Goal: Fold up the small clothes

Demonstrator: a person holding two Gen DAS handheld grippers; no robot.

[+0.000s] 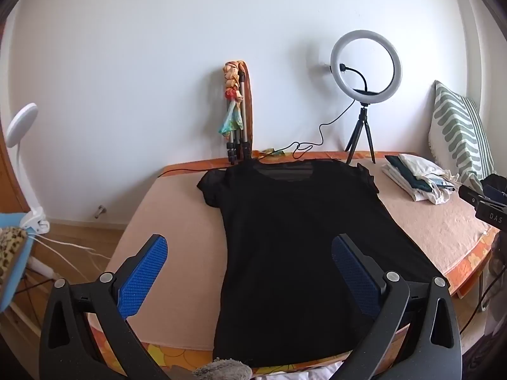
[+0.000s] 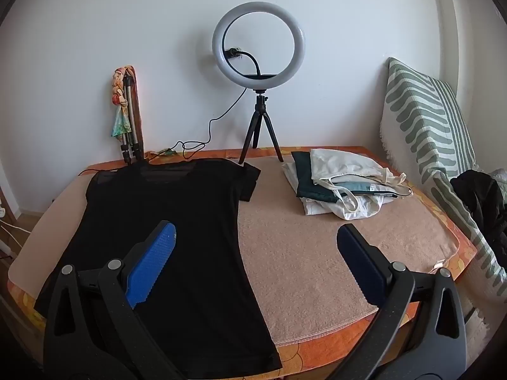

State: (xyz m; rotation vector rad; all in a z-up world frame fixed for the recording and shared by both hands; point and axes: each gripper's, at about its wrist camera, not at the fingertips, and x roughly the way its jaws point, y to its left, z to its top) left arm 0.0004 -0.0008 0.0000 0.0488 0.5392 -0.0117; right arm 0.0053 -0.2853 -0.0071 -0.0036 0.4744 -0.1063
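A black T-shirt (image 1: pixel 294 237) lies flat on the bench (image 1: pixel 177 221), filling the centre of my left view and the left half of my right view. Its long axis runs away from me, neckline at the far edge, hem at the near edge. My left claw (image 1: pixel 250 272) hovers above the lower body of the shirt, blue pads wide apart, holding nothing. My right claw (image 2: pixel 256 262) hangs over the shirt's right side edge, equally spread and empty. A stack of folded clothes (image 2: pixel 339 186) sits toward the upper right.
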